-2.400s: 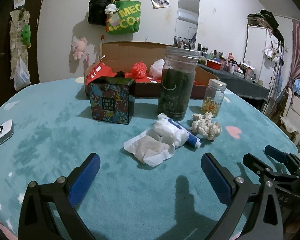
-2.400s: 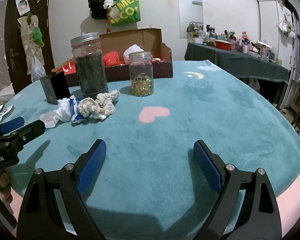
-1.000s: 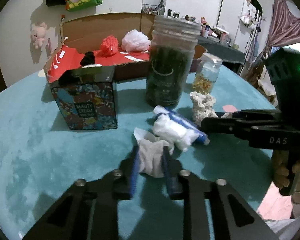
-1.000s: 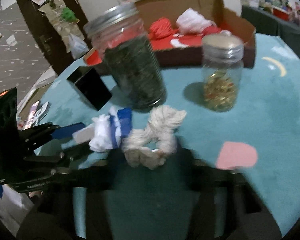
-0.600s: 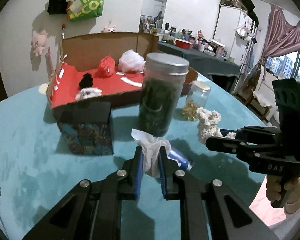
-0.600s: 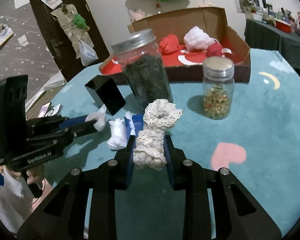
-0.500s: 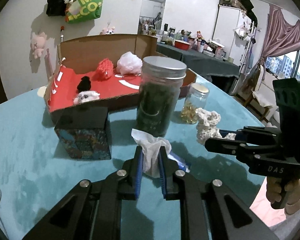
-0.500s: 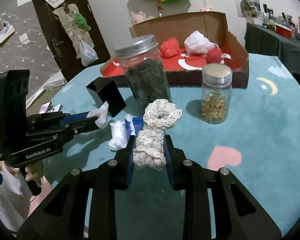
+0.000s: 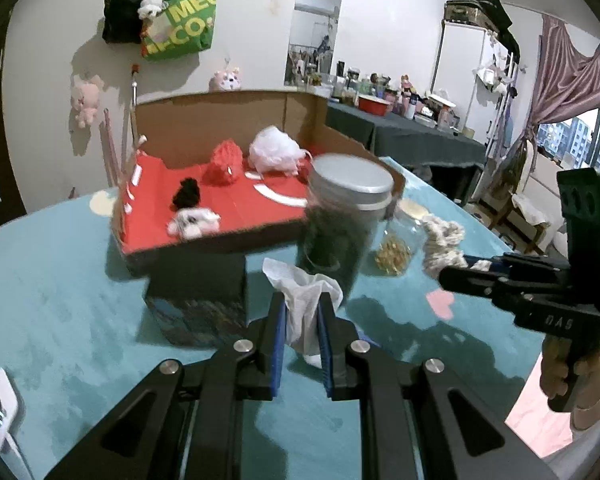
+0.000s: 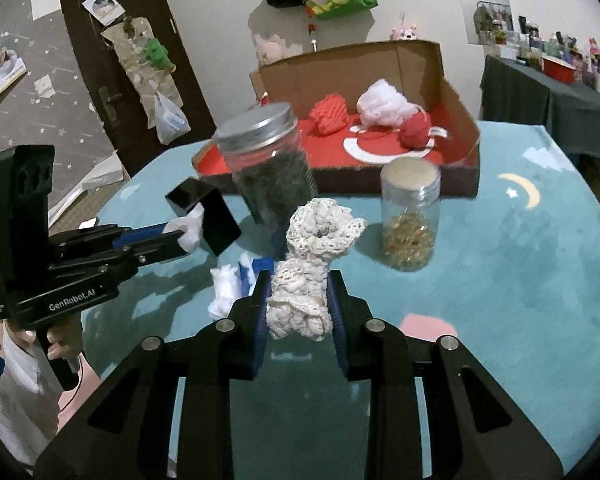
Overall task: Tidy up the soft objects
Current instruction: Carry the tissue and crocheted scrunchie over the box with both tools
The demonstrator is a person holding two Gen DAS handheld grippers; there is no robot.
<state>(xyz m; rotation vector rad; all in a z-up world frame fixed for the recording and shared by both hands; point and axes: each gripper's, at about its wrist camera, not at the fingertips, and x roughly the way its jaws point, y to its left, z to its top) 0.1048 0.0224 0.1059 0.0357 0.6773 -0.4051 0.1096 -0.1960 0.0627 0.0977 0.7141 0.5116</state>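
Note:
My left gripper [image 9: 302, 320] is shut on a crumpled white tissue [image 9: 306, 300] and holds it off the teal table, in front of the black tin [image 9: 198, 292]. My right gripper [image 10: 298, 292] is shut on a cream crocheted piece [image 10: 314, 264], also lifted, in front of the dark jar [image 10: 268, 168]. Each gripper shows in the other's view: the right gripper [image 9: 456, 270] with its crocheted piece [image 9: 440, 244], the left gripper [image 10: 180, 236] with its tissue [image 10: 190, 228]. A white and blue cloth [image 10: 232, 284] lies on the table between them.
An open cardboard box [image 10: 460, 136] with a red floor stands behind the jars and holds several soft things: a red one [image 9: 224, 162], a white pouf [image 9: 274, 152], a black one [image 9: 186, 194]. A small glass jar [image 10: 410, 216] stands right of the dark jar [image 9: 340, 224]. A hand [image 9: 560, 368] grips the right handle.
Both grippers, open 2.4 s ago, closed on the tissue and the crocheted piece and have lifted them off the table. The white and blue cloth stayed on the table.

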